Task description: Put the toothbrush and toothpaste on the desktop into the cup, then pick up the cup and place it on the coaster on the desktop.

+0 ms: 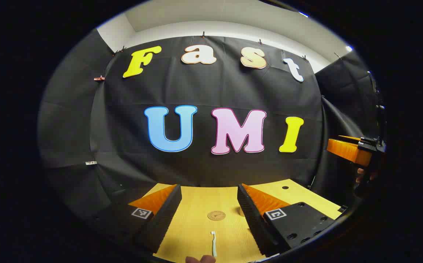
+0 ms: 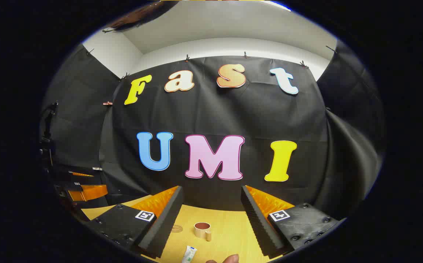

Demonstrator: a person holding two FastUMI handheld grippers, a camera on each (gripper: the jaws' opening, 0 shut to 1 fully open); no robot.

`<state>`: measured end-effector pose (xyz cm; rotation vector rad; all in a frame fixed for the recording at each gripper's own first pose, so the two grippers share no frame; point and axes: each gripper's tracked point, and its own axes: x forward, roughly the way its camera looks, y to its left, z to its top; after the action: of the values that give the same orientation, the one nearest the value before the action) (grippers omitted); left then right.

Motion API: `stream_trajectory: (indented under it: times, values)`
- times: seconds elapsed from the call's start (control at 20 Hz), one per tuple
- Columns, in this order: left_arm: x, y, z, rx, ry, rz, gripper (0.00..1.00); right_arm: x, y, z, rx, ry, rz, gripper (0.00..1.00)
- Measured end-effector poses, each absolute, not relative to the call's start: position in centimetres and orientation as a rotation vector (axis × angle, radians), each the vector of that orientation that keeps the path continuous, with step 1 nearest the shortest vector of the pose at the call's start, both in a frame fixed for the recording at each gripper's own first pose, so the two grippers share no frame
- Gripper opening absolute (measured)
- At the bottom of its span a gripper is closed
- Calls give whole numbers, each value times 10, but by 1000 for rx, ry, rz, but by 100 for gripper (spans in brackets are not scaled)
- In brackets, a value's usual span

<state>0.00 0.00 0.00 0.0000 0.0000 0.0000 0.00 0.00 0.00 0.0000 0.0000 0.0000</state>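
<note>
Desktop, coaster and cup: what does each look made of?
Desktop: pale wood or wood-look laminate, matte, with visible straight grain lines. Coaster: probably wood or cork, a flat tan disc with a faint stamped mark. Cup: tan outside, reddish inside, smooth and dull; possibly ceramic or plastic, too small to tell.

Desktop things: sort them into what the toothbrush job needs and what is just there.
Needed for the job:
toothbrush, lying flat
toothpaste, lying flat
cup, upright, empty
coaster, bare
left gripper and right gripper, both open and empty

Just there:
wooden desktop
black cloth wall
</note>
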Motion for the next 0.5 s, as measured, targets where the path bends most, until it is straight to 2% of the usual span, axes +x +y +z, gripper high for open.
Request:
stream_trajectory:
  times: [0.45, 0.5]
  values:
    - [8, -4, -5, -2, 13, -5, 96, 7, -7, -11, 16, 29, -14, 94]
    - [8, -5, -5, -2, 15, -4, 96, 7, -9, -13, 22, 36, -17, 96]
